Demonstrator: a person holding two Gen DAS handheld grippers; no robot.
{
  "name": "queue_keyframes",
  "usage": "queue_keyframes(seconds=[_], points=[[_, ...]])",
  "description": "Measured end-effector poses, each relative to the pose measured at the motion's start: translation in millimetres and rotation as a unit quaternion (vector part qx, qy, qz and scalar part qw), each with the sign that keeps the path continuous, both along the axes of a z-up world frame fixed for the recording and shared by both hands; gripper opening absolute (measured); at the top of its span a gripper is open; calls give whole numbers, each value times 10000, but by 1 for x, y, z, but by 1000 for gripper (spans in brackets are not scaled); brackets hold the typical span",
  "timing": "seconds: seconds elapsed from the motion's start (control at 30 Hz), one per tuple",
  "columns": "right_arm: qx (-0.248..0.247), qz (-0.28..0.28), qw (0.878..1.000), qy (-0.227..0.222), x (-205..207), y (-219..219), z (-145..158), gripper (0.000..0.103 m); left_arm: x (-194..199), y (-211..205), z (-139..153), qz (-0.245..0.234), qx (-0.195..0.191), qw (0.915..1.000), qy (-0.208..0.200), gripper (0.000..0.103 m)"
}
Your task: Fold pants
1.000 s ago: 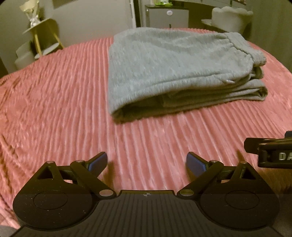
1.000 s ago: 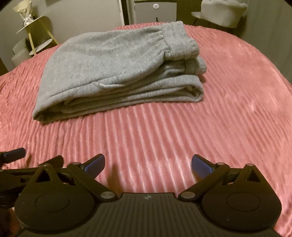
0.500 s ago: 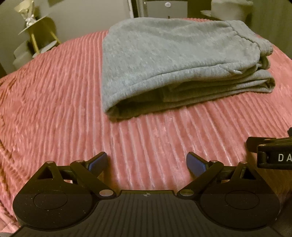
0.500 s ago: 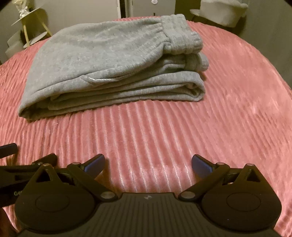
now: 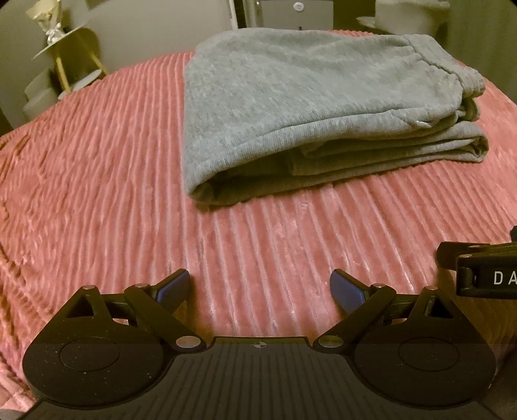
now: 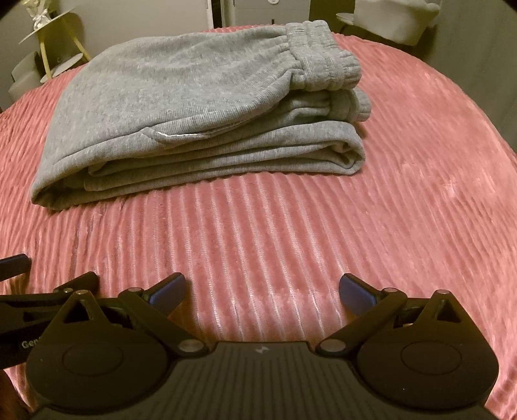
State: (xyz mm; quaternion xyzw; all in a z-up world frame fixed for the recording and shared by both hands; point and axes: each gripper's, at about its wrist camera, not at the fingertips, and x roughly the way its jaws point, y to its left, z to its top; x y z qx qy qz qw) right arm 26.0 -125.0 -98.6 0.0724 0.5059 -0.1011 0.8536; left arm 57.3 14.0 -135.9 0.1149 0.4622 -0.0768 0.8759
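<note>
Centrally, on a pink ribbed bedspread (image 5: 97, 181), lie grey pants (image 5: 307, 97), folded into a thick, layered rectangle. Seen from the right wrist, the pants (image 6: 181, 97) show an elastic waistband (image 6: 320, 58) on top at the right end, with a rounded fold at the left end. Both tools hover low over the bedspread on the near side of the pants, well apart from them. The left gripper (image 5: 260, 287) has its blue-tipped fingers spread wide and holds nothing. The right gripper (image 6: 263, 290) is likewise spread and empty; part of it also shows at the right edge of the left view. Behind the bed stand a small yellow side table (image 5: 71, 55) and a pale chair (image 6: 397, 19).

The fold looks essentially finished. The main risk now is disturbance: a finger catching the loose upper flap or the waistband could drag layers askew, and the soft, springy knit could let the top layer slide or the stack slump open if nudged.
</note>
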Motion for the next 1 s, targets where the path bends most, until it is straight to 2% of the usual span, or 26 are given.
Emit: queue_keyframes(seconds=[1.0], points=[[-31,49,10000,-58,-2,2,2,101,0,2,2,-12,14,10000,-32,97]])
